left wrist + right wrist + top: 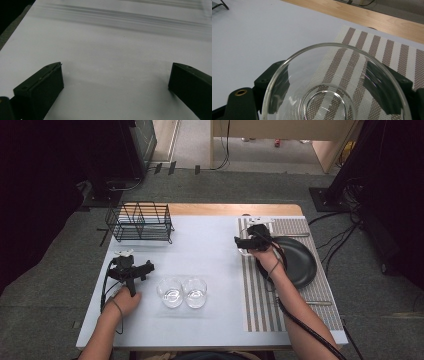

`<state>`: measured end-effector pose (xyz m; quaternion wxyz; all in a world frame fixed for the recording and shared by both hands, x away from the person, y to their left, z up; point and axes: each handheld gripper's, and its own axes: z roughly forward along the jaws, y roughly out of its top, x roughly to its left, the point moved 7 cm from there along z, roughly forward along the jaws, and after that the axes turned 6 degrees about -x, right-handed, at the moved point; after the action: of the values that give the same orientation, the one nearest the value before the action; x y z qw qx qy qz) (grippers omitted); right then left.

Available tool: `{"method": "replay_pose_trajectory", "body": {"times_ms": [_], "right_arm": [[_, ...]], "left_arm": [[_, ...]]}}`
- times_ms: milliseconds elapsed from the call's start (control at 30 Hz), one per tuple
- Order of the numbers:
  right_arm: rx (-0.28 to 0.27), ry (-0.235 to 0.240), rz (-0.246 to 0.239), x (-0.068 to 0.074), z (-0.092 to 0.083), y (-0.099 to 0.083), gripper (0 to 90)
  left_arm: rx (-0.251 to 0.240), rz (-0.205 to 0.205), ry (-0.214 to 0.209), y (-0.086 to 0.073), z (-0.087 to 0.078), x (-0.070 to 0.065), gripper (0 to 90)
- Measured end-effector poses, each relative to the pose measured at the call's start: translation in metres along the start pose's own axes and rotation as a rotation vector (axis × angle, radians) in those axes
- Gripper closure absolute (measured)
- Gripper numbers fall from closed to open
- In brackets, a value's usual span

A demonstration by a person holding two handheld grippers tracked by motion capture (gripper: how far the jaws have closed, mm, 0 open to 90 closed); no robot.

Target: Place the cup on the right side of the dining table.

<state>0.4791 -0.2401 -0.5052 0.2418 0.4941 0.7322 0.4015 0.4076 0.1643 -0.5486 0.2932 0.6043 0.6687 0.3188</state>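
My right gripper (246, 243) (330, 83) is shut on a clear drinking glass (329, 45), one black jaw on each side of its wall. The glass hangs upright over the near left corner of a brown-and-white striped placemat (260, 305) (362, 52). Two more clear glasses (171, 292) (195, 292) stand side by side at the table's front middle. My left gripper (145, 268) (116, 66) hovers low over the white table (200, 245) (112, 45) at the left, jaws wide apart with nothing between them.
A black plate (297, 262) lies on the placemat just right of my right hand. Thin metal utensils (320, 302) lie on the mat. A black wire rack (140, 222) stands at the back left. Beyond the white top runs a wooden edge (374, 18).
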Motion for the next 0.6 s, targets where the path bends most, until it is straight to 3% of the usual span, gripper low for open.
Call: {"method": "replay_pose_trajectory", "body": {"times_ms": [600], "right_arm": [[0.005, 0.004, 0.010, -0.0007, 0.0029, 0.0005, 19.0]], "left_arm": [[0.001, 0.000, 0.000, 0.0000, 0.0000, -0.0001, 0.0]]}}
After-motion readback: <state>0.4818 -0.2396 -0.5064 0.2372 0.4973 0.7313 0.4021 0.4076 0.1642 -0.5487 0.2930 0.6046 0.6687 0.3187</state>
